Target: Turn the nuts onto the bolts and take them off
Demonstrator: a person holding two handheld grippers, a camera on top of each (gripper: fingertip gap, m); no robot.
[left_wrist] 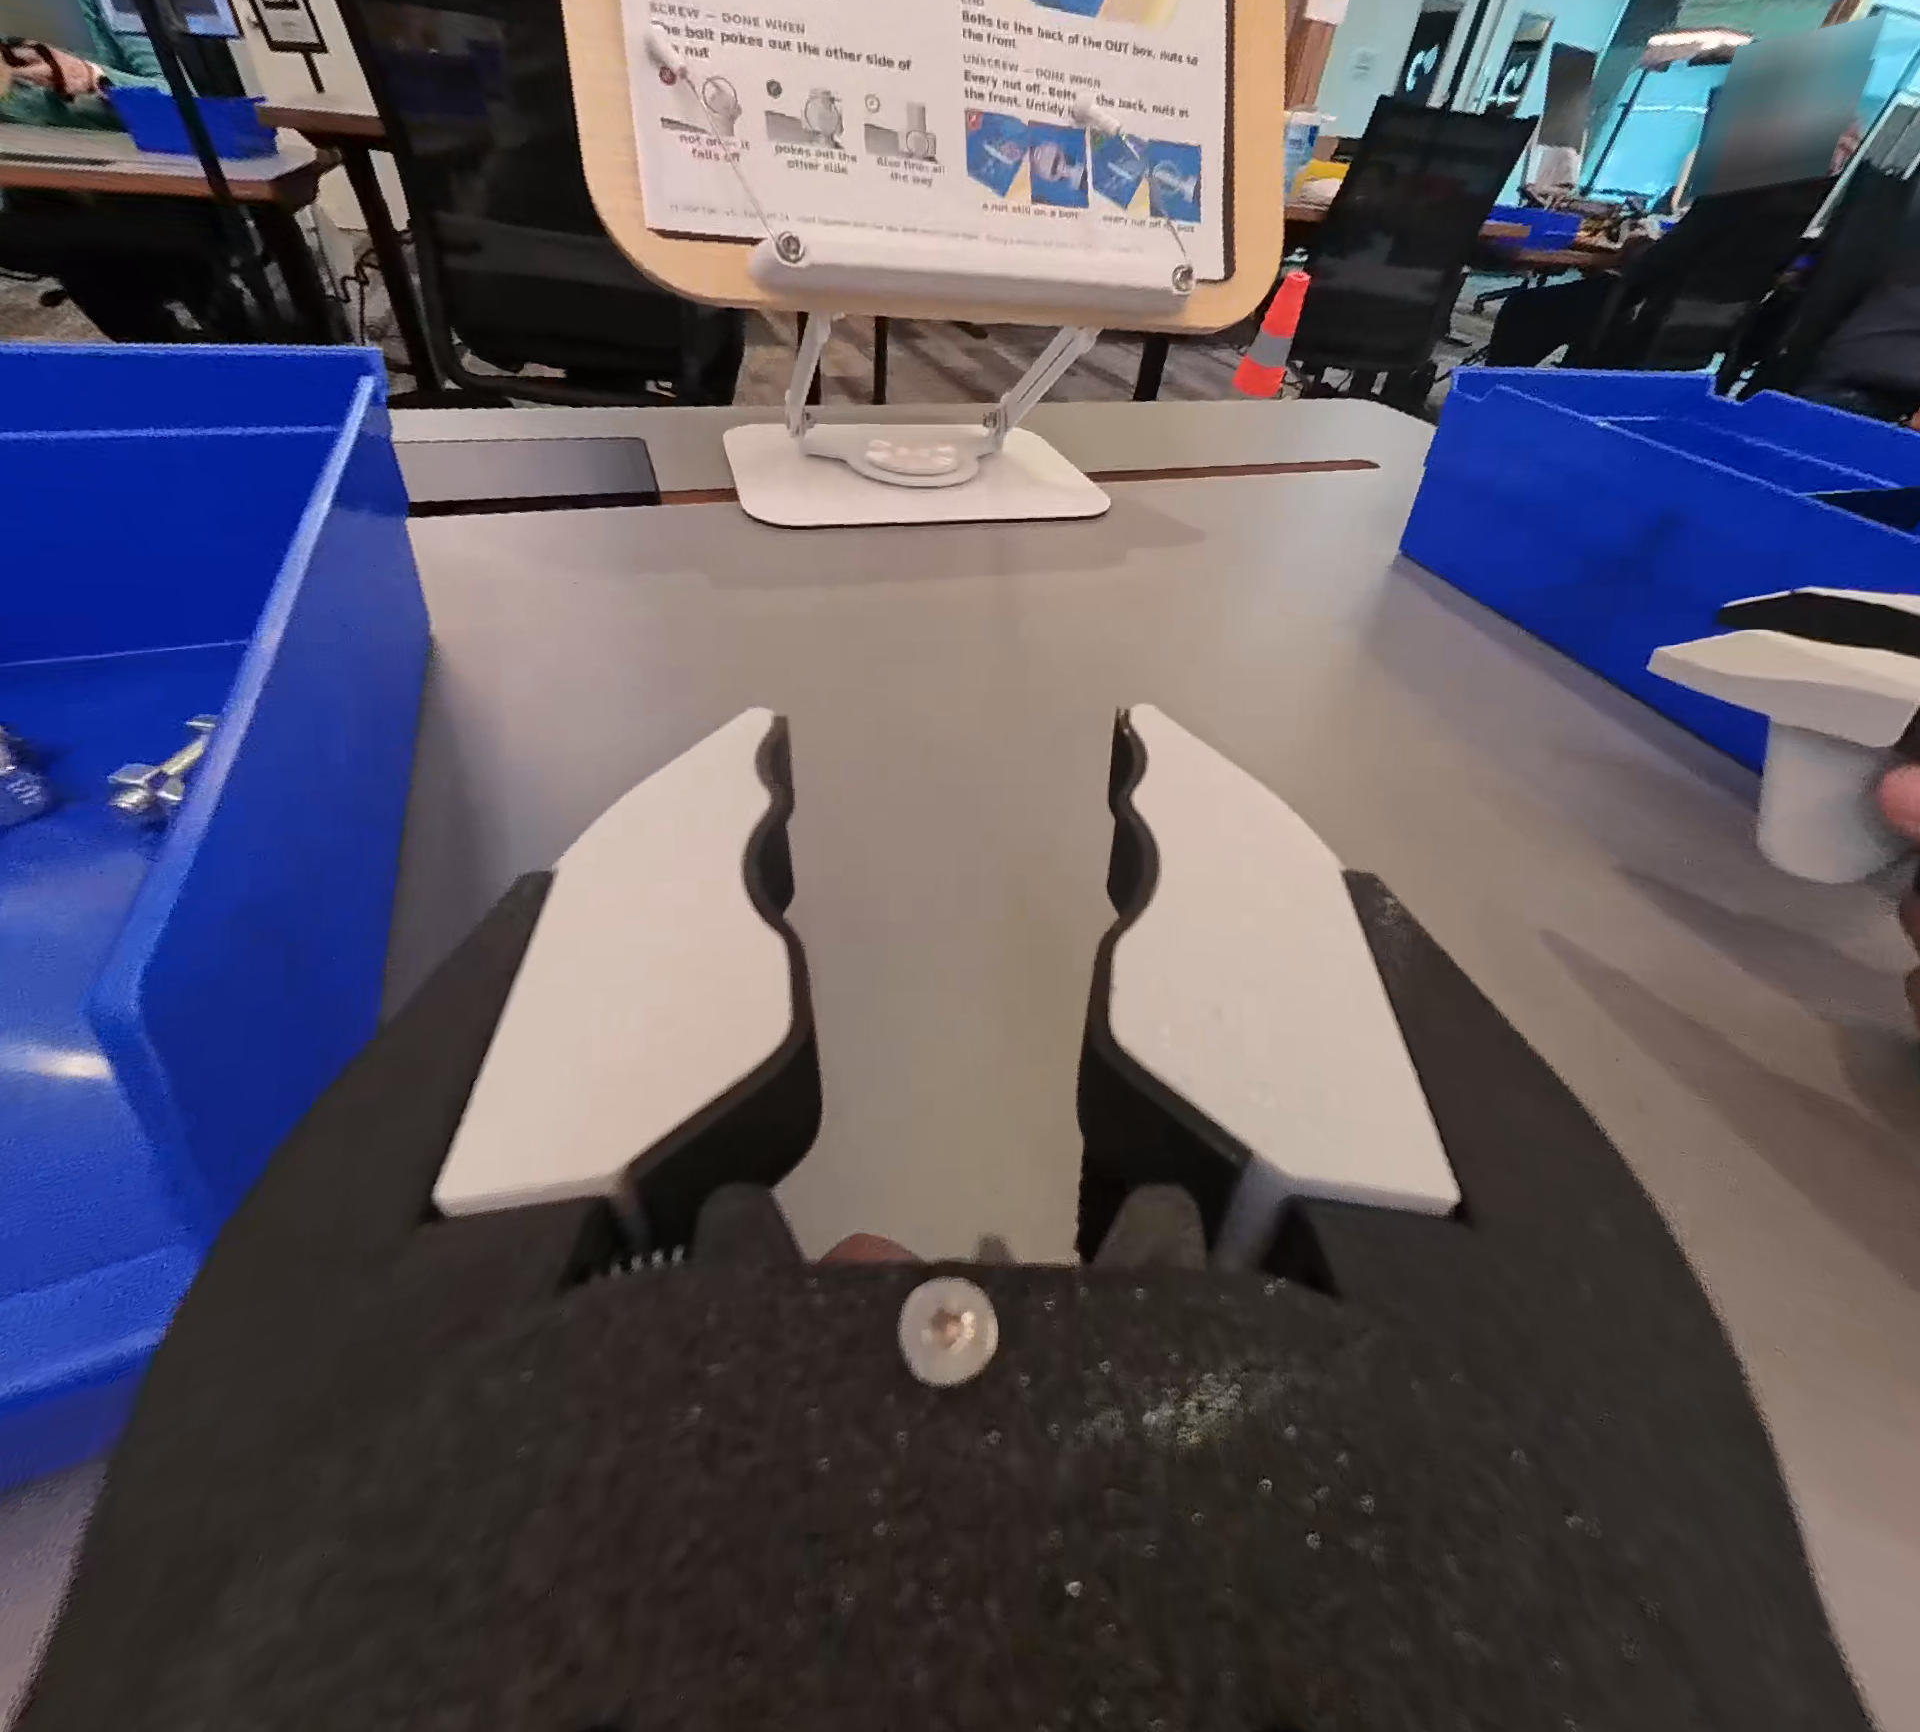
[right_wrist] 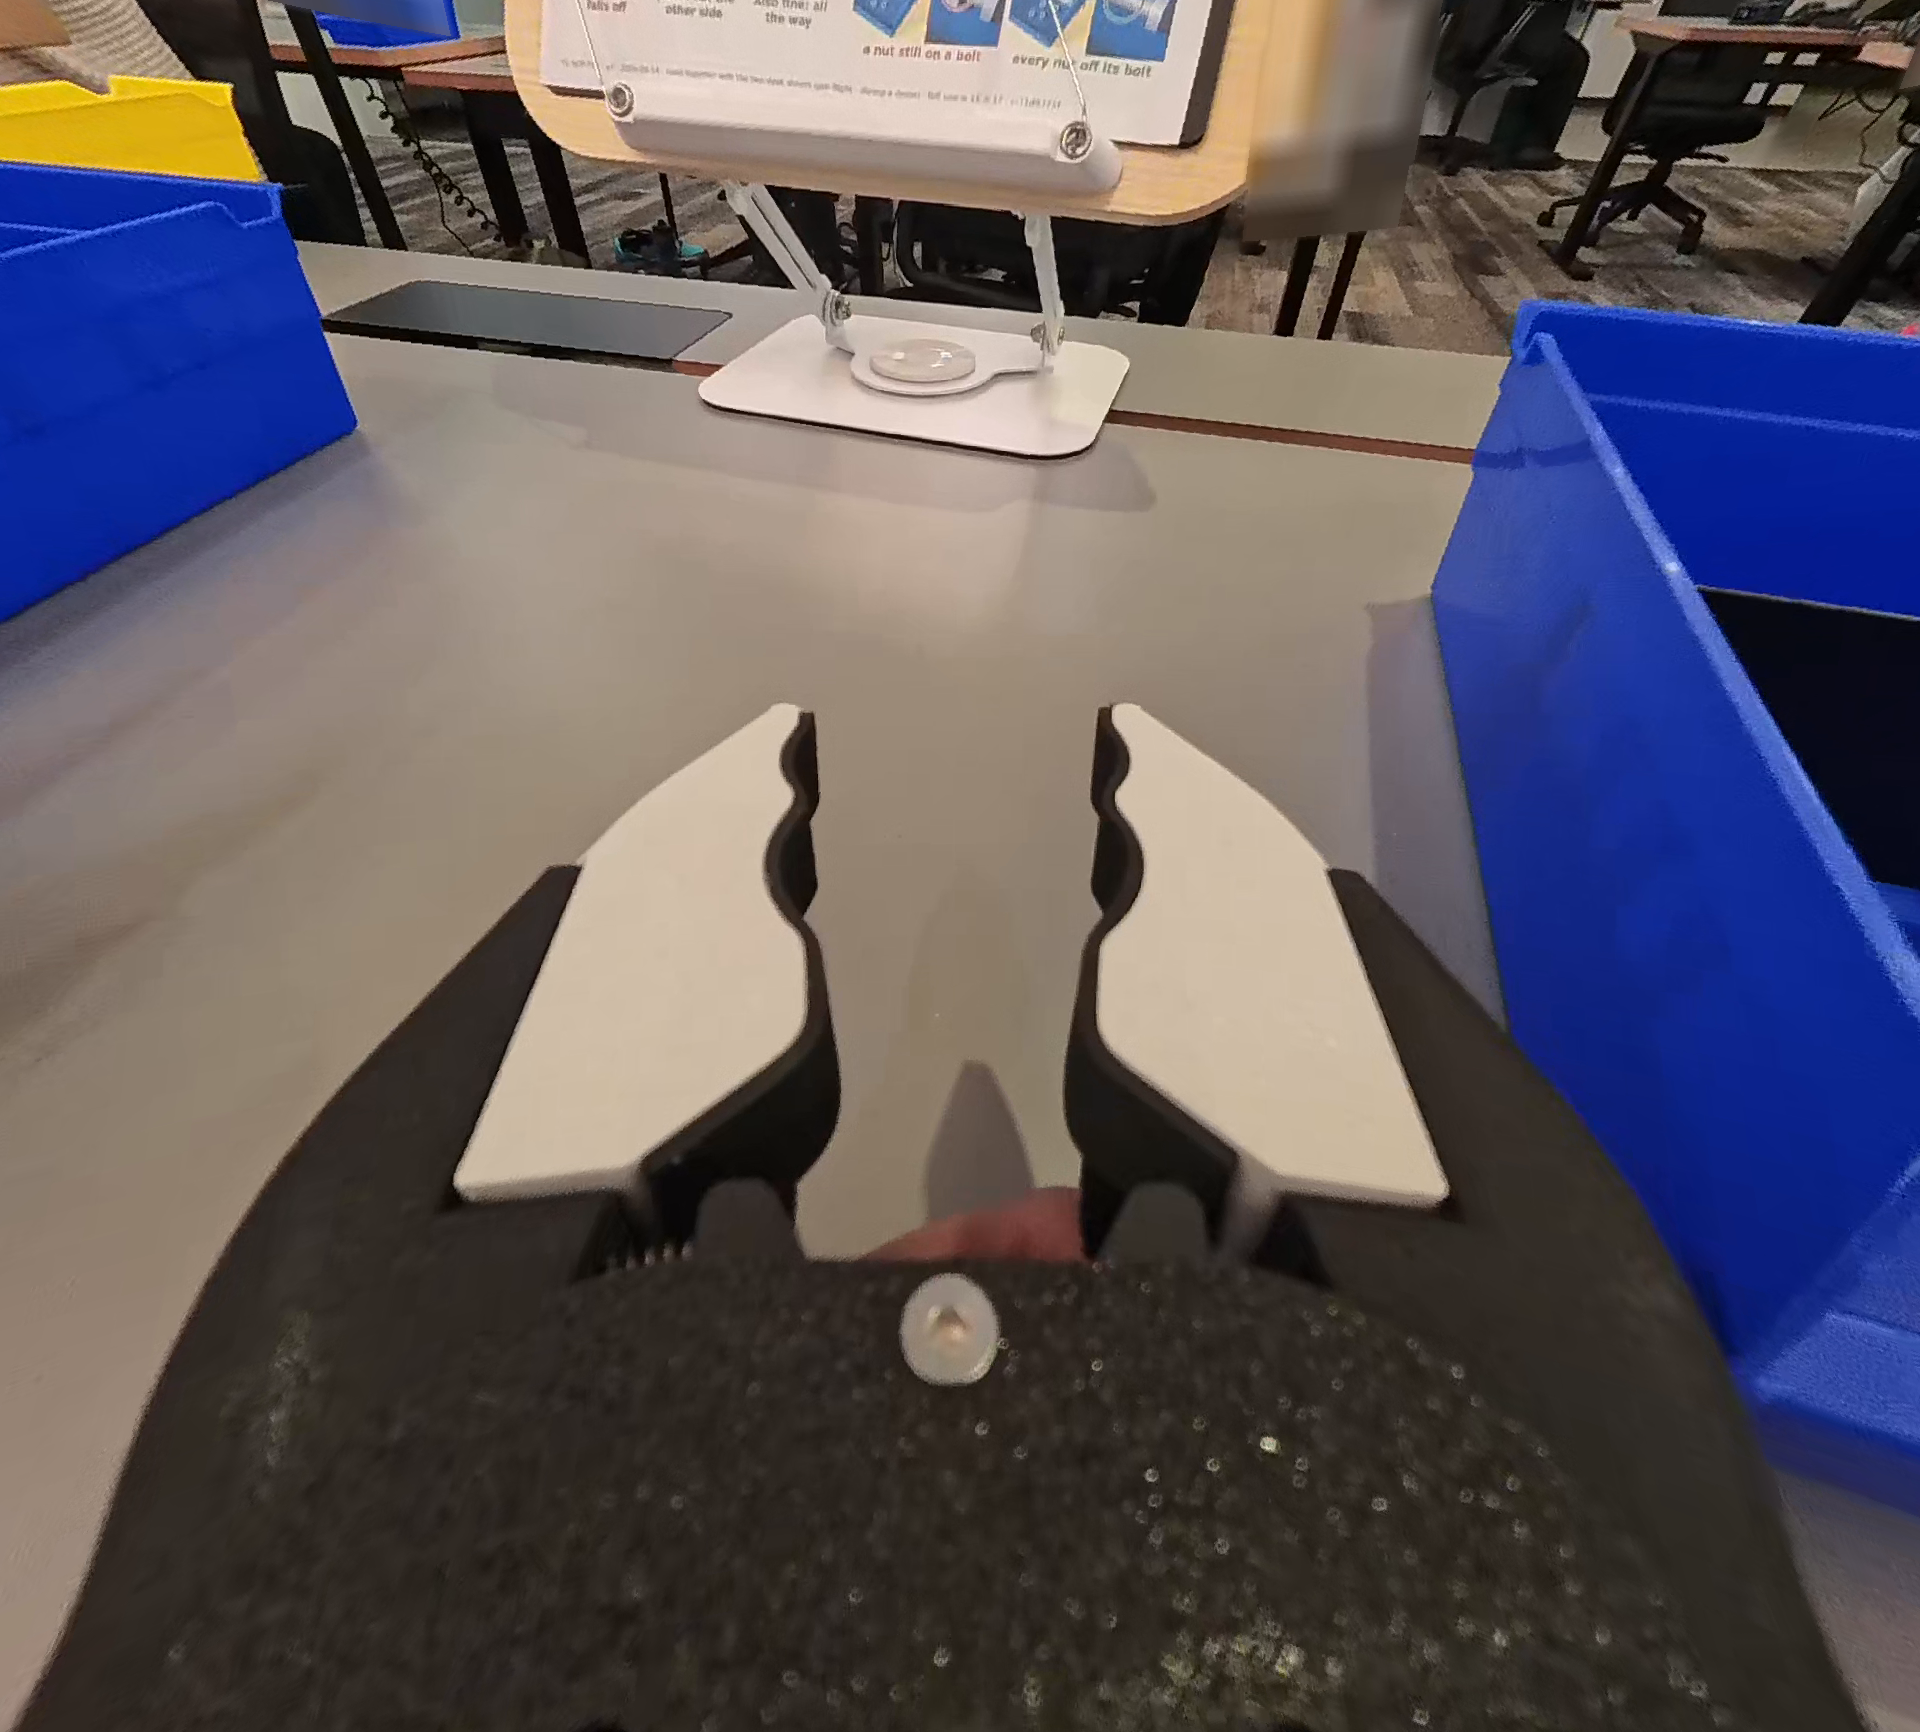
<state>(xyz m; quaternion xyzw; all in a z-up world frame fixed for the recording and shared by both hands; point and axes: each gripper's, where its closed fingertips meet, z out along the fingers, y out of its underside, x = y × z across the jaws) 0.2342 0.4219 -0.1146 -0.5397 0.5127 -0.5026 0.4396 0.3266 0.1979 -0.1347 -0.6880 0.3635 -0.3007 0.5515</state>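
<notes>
Bolt: a silvery metal bolt point(left_wrist: 156, 773) with a nut on it is seen lying on the floor of the blue bin on the left point(left_wrist: 239, 851); a second metal piece is glimpsed at the picture's left edge, too blurred to be told apart.
Bolt's place: the bolt is found well to the left of the left gripper point(left_wrist: 948, 737), inside the bin wall, and is touched by neither gripper.
Left gripper: its white-and-black fingers point(left_wrist: 665, 955) are held apart above the bare grey table point(left_wrist: 935, 622), with nothing between them.
Right gripper: seen in its own view point(right_wrist: 951, 732), the fingers are likewise spread wide over the table and nothing is gripped; in the left wrist view its white tip point(left_wrist: 1787, 674) is shown at the right edge, in front of the blue bin on the right point(left_wrist: 1558, 529).
Pose: both grippers are pointed forward and slightly downward toward a printed instruction sheet on a wooden board stand point(right_wrist: 914, 373) at the table's far side.
Right bin: its inside point(right_wrist: 1818, 726) is shown dark, and its contents cannot be made out.
</notes>
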